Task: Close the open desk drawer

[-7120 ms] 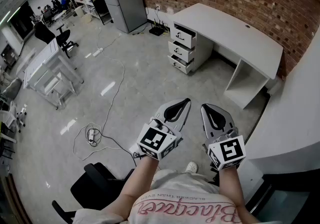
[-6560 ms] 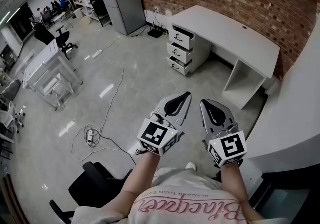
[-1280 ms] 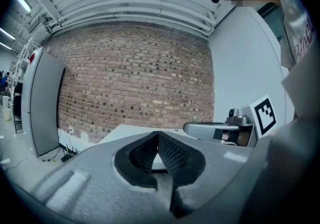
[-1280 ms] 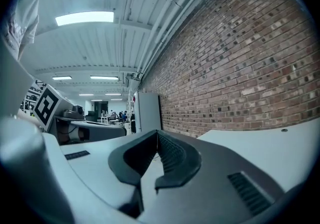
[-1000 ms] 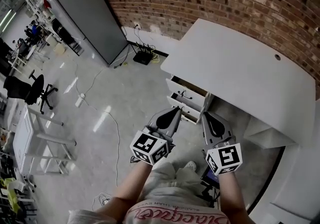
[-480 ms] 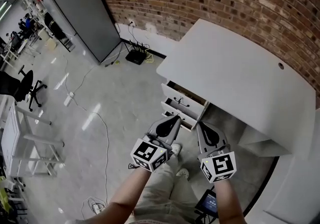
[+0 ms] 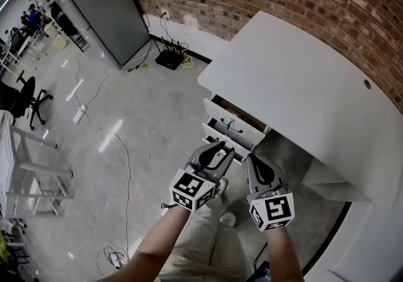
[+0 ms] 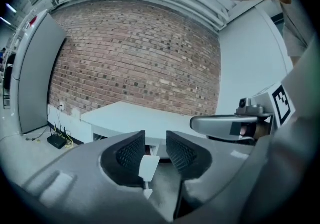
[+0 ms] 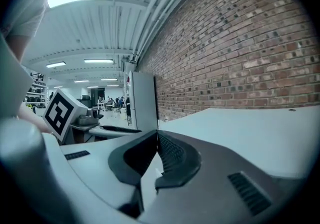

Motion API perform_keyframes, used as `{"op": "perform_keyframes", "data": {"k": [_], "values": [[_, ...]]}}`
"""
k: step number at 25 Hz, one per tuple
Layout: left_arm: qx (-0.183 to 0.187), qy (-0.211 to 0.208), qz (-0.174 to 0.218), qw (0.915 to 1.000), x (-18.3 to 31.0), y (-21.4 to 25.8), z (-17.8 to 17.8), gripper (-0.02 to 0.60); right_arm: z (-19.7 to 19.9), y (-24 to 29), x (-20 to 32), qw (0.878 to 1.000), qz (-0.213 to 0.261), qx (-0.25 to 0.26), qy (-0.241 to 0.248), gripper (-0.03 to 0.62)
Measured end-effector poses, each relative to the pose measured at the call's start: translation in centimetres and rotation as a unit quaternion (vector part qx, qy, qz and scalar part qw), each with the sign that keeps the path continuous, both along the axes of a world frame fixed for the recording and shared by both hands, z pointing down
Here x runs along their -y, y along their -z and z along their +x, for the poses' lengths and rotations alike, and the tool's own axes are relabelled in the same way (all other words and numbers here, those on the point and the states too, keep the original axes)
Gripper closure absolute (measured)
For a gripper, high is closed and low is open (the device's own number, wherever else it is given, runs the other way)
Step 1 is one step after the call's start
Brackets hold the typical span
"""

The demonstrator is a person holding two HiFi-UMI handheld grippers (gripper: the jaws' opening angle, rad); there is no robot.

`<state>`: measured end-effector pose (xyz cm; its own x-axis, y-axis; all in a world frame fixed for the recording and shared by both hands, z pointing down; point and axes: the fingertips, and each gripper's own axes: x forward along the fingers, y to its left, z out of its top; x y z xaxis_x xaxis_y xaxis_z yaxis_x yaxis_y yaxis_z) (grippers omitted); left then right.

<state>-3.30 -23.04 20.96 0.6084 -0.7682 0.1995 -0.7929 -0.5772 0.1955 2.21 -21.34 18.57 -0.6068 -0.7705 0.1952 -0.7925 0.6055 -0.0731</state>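
Left gripper [image 7: 224, 150], grey plastic with a marker cube at its rear, shows in the head view with its jaws slightly spread. Just beside it, the right gripper [image 7: 251, 160] has its jaws pressed together. Both point toward the open white desk drawer with a black handle [image 7: 232, 126]. This is the top one in the stack under the left end of the curved white desk [image 7: 296, 79], and its front is pulled out from under the top. Both grippers stand short of it.

In the left gripper view, the jaws have just been opening. The gap between the ribbed pads [image 8: 131, 153] holds nothing, and the desk shows through it. A red brick wall [image 8: 135, 53] stands behind.

In the right gripper view, the pads meet with nothing pinched between them. The desk top lies to the right, and a tall grey metal cabinet [image 9: 142, 98] stands ahead.
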Motion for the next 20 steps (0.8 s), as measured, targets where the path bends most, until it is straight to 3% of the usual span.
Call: {"op": "perform_keyframes", "data": {"k": [5, 11, 14, 16, 20], "values": [[0.026, 0.009, -0.009, 0.9996, 2.4, -5.3, -0.7, 0.451, -0.4, -4.3, 1.2, 1.000, -0.012, -0.001, -0.009, 0.582], [0.018, 0.025, -0.043, 0.9986, 4.7, -10.6, -1.4, 0.451, 0.6, -9.2, 1.6, 0.998, -0.050, -0.008, -0.025, 0.582], [-0.031, 0.031, -0.089, 0.9951, 6.1, -13.1, -1.4, 0.451, 0.2, -10.5, 2.3, 0.998, -0.056, -0.013, -0.023, 0.582], [-0.070, 0.041, -0.128, 0.9884, 7.2, -14.9, -1.6, 0.451, -0.3, -10.8, 3.1, 0.998, -0.057, -0.015, -0.022, 0.582], [-0.137, 0.080, -0.210, 0.9646, 9.3, -19.3, -2.0, 0.451, -1.1, -11.4, 4.9, 0.998, -0.057, -0.016, -0.022, 0.582]]}}
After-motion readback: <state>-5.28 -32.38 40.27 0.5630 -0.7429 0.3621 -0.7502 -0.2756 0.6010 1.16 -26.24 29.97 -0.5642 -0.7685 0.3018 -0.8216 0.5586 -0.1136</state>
